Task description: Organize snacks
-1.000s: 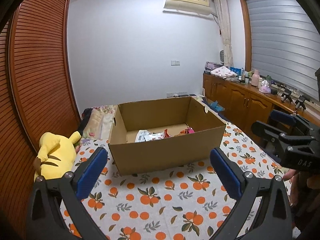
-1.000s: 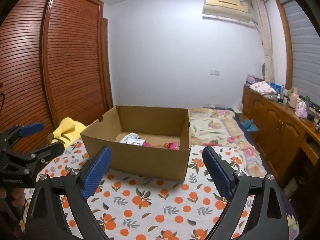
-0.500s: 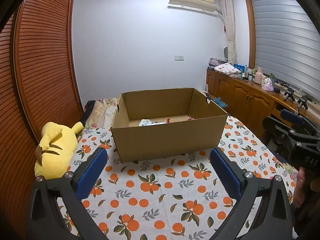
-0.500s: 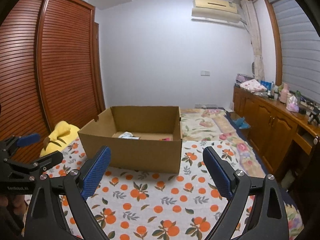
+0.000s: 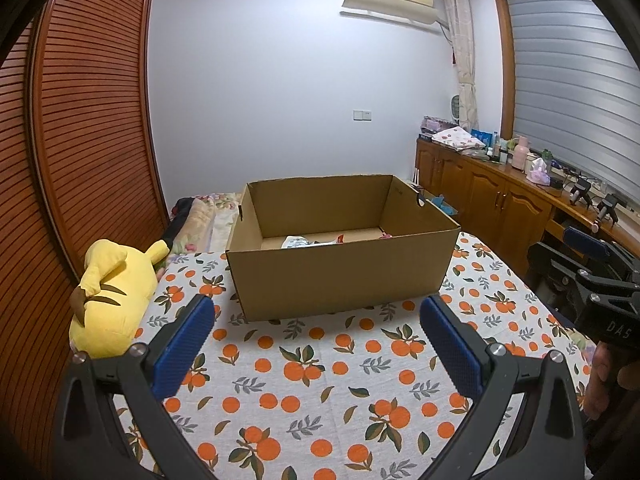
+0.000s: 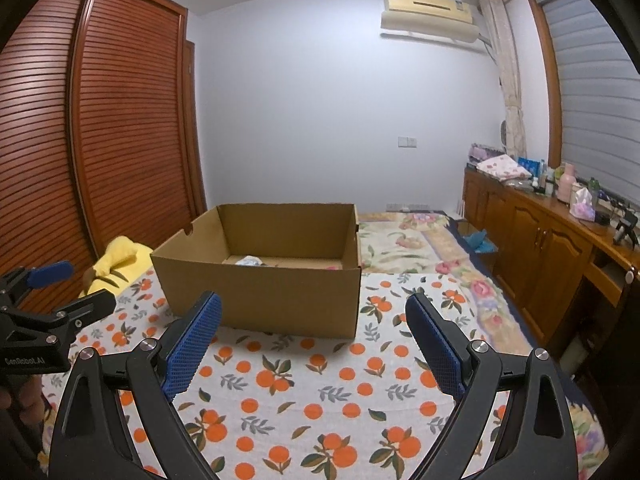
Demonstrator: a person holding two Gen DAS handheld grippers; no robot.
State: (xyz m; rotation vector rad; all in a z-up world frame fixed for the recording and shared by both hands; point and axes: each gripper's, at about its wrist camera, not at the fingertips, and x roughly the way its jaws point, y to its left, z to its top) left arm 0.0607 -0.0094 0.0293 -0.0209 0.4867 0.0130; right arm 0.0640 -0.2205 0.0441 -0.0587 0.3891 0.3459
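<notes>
An open cardboard box [image 5: 340, 276] stands on the orange-print cloth [image 5: 320, 380]; it also shows in the right wrist view [image 6: 260, 292]. Snack packets [image 5: 298, 242] lie on its floor, mostly hidden by the front wall; one shows in the right wrist view [image 6: 249, 261]. My left gripper [image 5: 318, 344] is open and empty, held back from the box over the cloth. My right gripper [image 6: 314, 340] is open and empty, also short of the box. Each gripper shows at the edge of the other's view, the right one [image 5: 592, 276] and the left one [image 6: 44, 300].
A yellow plush toy [image 5: 108, 300] lies left of the box against the slatted wooden wardrobe [image 5: 80, 160]. A wooden cabinet [image 5: 500, 208] with bottles and clutter runs along the right wall. A floral quilt [image 6: 408, 244] lies behind and right of the box.
Both grippers have pulled back and lower from the box, so it looks farther away and its contents are more hidden. Both stayed open and empty.
</notes>
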